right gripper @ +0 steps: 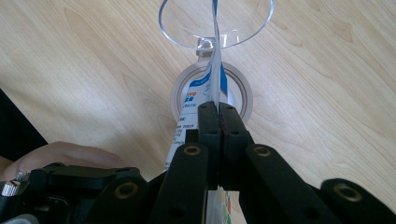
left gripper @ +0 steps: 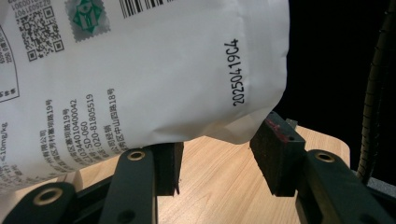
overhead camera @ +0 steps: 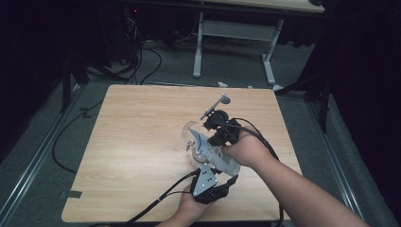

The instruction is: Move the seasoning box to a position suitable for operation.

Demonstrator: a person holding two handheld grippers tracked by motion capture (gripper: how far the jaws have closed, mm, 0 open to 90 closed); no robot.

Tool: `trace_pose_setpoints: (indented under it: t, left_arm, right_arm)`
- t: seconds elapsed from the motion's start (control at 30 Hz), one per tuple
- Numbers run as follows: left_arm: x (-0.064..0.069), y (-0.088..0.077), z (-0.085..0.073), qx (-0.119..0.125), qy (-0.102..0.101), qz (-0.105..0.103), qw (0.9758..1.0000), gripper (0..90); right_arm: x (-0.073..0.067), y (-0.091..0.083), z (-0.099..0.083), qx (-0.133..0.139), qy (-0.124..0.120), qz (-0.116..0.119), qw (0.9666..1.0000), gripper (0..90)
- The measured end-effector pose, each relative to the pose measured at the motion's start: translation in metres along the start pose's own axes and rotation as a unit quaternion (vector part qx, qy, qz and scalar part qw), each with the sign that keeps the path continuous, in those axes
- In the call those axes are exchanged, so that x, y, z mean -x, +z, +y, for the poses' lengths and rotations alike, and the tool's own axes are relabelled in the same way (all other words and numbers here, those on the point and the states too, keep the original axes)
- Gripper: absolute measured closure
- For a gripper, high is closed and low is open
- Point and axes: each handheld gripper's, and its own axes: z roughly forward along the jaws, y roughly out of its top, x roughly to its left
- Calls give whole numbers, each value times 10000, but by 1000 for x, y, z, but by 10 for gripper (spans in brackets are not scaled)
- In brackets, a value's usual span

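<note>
Nearest the bench [overhead camera: 132, 142] edge, the left claw [left gripper: 215, 161] stands spread just under a white pouch [left gripper: 140, 70] printed with a barcode, QR code, "20250419C4" and "020-81805519", its pads clear of it. Beyond, the right claw [right gripper: 218, 116] is pressed together, pinching the pouch's top edge above a clear glass [right gripper: 215, 23] on the bench.

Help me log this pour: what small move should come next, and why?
Probably tip the pouch a little further over the clear cup: the right gripper pinches its edge shut, its top already reaches the cup's rim, and the left gripper stands open under its bottom.
</note>
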Motion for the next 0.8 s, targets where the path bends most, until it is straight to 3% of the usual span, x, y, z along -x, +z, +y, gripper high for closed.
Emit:
trace_pose_setpoints:
  t: [0.8]
  left_arm:
    - [0,2,2,21,1,8,10000,554]
  right_arm:
    - [0,1,1,16,11,-29,10000,896]
